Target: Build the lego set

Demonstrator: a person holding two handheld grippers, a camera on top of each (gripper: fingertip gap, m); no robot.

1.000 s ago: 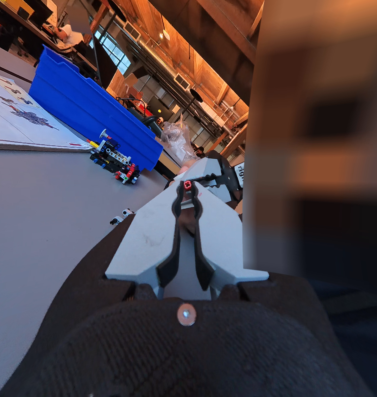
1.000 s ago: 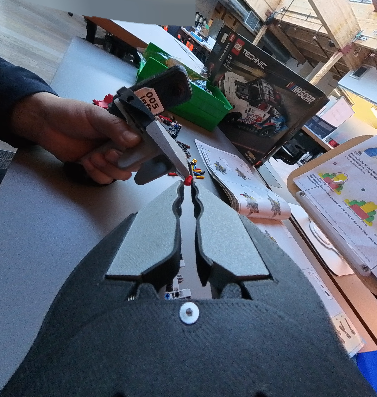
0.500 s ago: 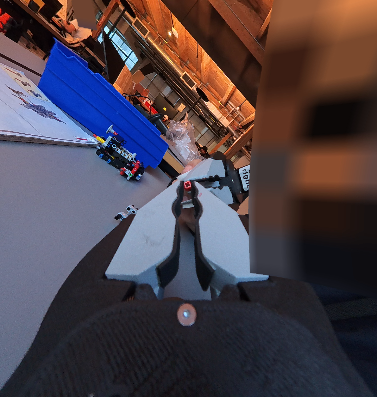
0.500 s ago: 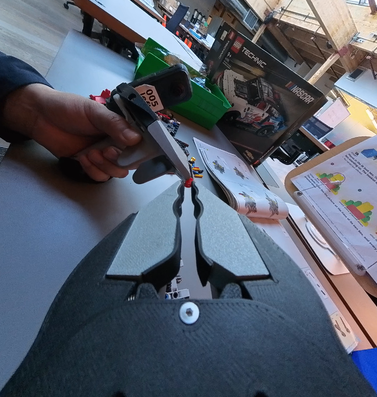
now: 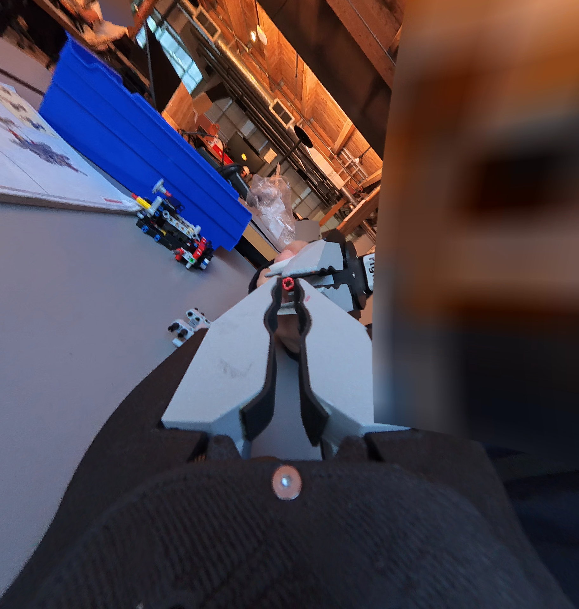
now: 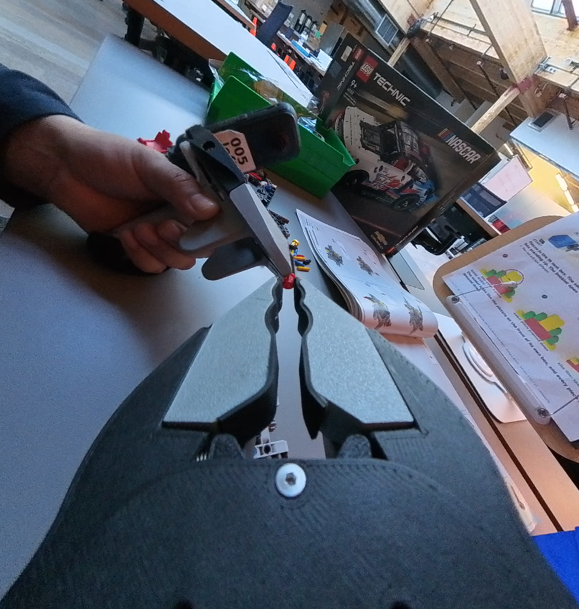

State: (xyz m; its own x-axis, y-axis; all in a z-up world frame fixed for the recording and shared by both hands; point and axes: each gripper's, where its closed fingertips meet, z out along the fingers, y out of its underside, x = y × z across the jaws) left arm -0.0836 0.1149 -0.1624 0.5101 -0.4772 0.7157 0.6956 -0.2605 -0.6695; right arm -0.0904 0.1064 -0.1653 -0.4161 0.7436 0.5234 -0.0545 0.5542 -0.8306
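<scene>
My left gripper (image 5: 287,287) is shut on a small red bush (image 5: 287,284), pinched at the very fingertips and held above the grey table (image 5: 67,313). The right wrist view shows the left gripper (image 6: 283,272), in a person's hand (image 6: 100,184), coming down from the upper left with the red bush (image 6: 288,281) at its tip. My right gripper (image 6: 288,287) meets it tip to tip. Its jaws stand a narrow slit apart, with the bush at the mouth of the slit, and nothing lies deeper between the pads. The left wrist view shows the right gripper (image 5: 276,273) lying crosswise just behind the bush.
A blue bin (image 5: 133,138), a part-built brick model (image 5: 174,227), an open booklet (image 5: 34,164) and a small white piece (image 5: 187,324) lie on the table. The right wrist view shows a green bin (image 6: 301,158), the set's box (image 6: 396,158), a booklet (image 6: 364,280), loose pins (image 6: 299,258) and a clipboard (image 6: 528,313). The tips of both grippers are at nearly the same place. Left tips and right tips are each some 25 centimetres from the part-built brick model (image 5: 174,227).
The left gripper has kept its hold on the red bush. The right gripper's tips have crept up around the bush and parted slightly. Both grippers drifted a little together.
</scene>
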